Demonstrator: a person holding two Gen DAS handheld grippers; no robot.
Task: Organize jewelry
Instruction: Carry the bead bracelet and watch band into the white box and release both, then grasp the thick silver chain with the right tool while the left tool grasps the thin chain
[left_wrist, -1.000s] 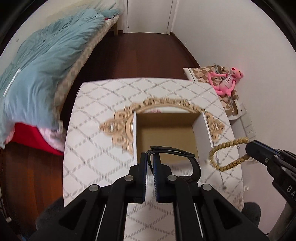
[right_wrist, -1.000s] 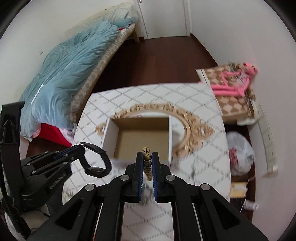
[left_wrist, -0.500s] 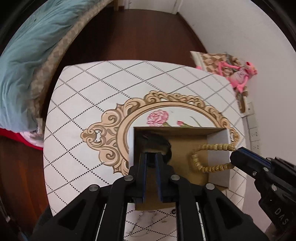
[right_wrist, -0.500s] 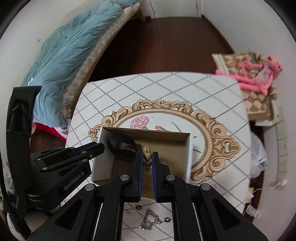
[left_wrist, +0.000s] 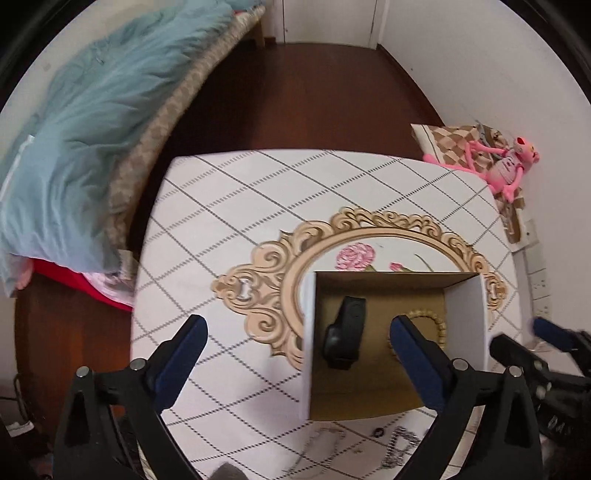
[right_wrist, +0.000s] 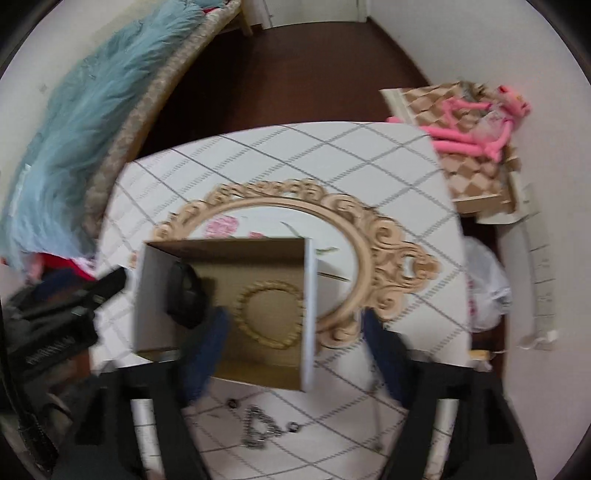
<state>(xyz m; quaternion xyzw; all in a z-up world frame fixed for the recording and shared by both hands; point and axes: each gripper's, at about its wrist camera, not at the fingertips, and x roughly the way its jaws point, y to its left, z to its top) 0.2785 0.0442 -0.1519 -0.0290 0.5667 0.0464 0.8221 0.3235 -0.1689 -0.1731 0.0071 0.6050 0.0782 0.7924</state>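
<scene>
An open cardboard box (left_wrist: 306, 332) (right_wrist: 309, 295) stands on the patterned table. A black watch band (left_wrist: 343, 339) (right_wrist: 184, 295) and a tan bead bracelet (left_wrist: 430, 325) (right_wrist: 271, 315) lie on the box floor. My left gripper (left_wrist: 297, 354) is open and empty above the box's near left side. My right gripper (right_wrist: 295, 354) is open and empty above the box's near right side. A silver chain (right_wrist: 258, 426) (left_wrist: 400, 446) and small rings (right_wrist: 291, 427) lie on the table in front of the box.
The table (left_wrist: 221, 206) has a diamond grid and a gold oval frame print. A bed with a blue duvet (left_wrist: 85, 122) lies at left. A pink plush toy (left_wrist: 506, 170) sits on a checked stool at right. A white plastic bag (right_wrist: 487, 291) lies on the floor.
Both grippers have opened and pulled back. The watch band and the bead bracelet now lie loose inside the box.
</scene>
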